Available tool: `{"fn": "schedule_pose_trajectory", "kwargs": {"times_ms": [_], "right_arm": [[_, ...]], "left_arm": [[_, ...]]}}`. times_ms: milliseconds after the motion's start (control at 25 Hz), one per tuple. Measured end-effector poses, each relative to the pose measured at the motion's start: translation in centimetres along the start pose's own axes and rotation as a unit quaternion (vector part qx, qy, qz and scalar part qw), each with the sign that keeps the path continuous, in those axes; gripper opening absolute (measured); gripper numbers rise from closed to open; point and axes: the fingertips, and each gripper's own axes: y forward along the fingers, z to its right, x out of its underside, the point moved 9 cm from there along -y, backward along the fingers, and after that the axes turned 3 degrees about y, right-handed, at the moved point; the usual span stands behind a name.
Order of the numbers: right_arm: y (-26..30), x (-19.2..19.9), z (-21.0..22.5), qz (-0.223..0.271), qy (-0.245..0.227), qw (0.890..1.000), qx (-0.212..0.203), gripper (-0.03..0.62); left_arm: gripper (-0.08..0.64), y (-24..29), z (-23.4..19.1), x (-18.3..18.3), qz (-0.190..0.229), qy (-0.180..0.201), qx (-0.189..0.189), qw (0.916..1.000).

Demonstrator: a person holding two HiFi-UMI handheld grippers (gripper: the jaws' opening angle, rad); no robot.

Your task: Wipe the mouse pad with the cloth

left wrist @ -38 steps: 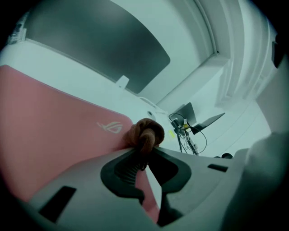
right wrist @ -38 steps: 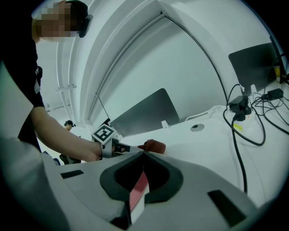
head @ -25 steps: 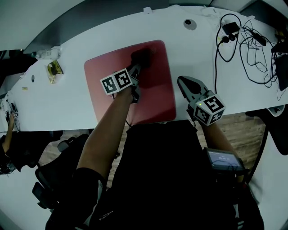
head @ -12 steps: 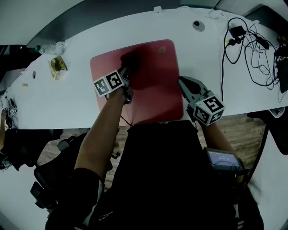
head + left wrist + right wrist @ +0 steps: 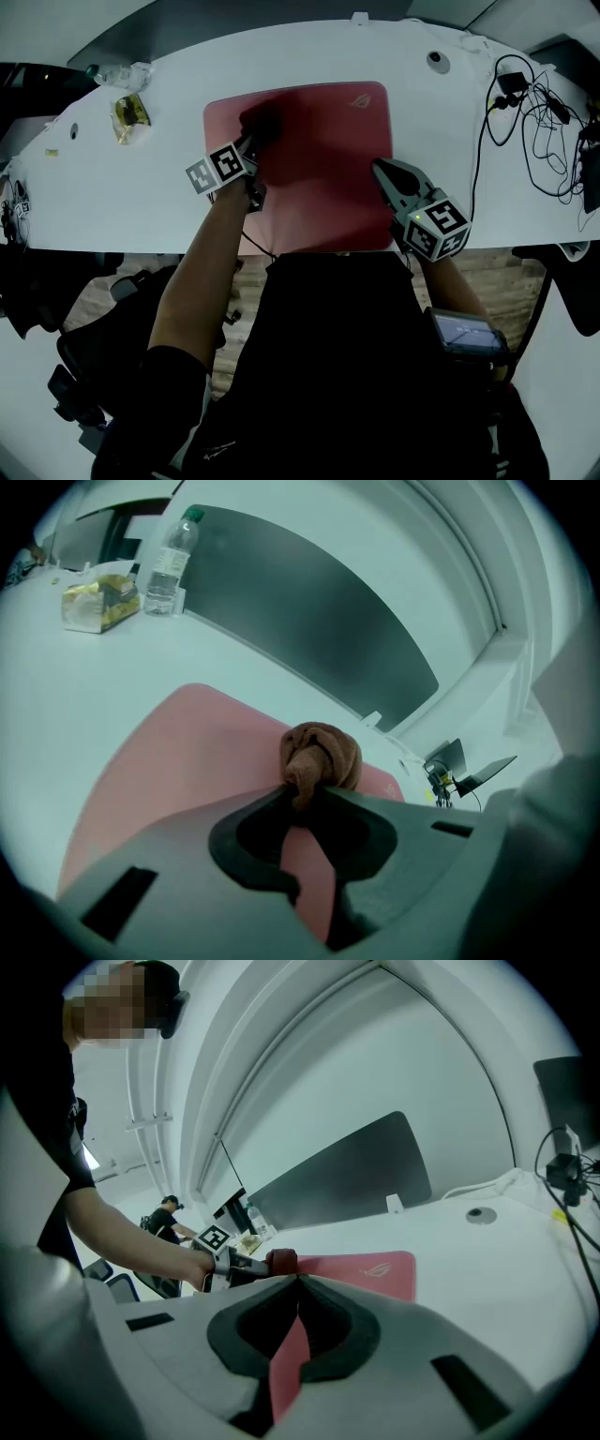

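Liable to lose the bunched brown terry cloth [image 5: 321, 752] under drag: pinched by only a narrow tail between the closed jaws of the left gripper [image 5: 305, 797]. Liable also to shift the rounded-corner red fabric mouse pad [image 5: 323, 187] across the smooth white table [image 5: 141, 211] if stroked hard, with its near edge seemingly at the table's lip. Found right gripper [image 5: 298, 1281] closed on nothing, at the pad's right edge; contact not discernible. Located cloth on the pad's far left part, balled tight, probably little face on the surface.
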Motion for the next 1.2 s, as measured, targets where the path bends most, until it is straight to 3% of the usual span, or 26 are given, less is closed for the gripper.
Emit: {"fn": "schedule_pose_trajectory", "kwargs": {"times_ms": [440, 880, 1040, 1200], "right_arm": [[2.4, 0.1, -2.3, -0.023, -0.019, 0.999, -0.017, 0.026], [4.2, 0.5, -4.4, -0.031, -0.026, 0.999, -0.026, 0.026], [4.4, 0.6, -4.6, -0.031, -0.027, 0.999, -0.025, 0.026], [4.3, 0.5, -4.6, -0.030, -0.028, 0.999, -0.023, 0.026]], "left_arm": [[0.063, -4.2, -5.6, -1.2, 0.036, -0.013, -0.056, 0.9977], [0.063, -8.0, -10.9, -2.2, 0.094, -0.042, -0.108, 0.9888], [0.060, -9.5, -10.5, -3.6, 0.125, 0.013, -0.113, 0.9856], [0.060, -9.2, -10.4, -5.4, 0.129, 0.050, -0.129, 0.9819]]}}
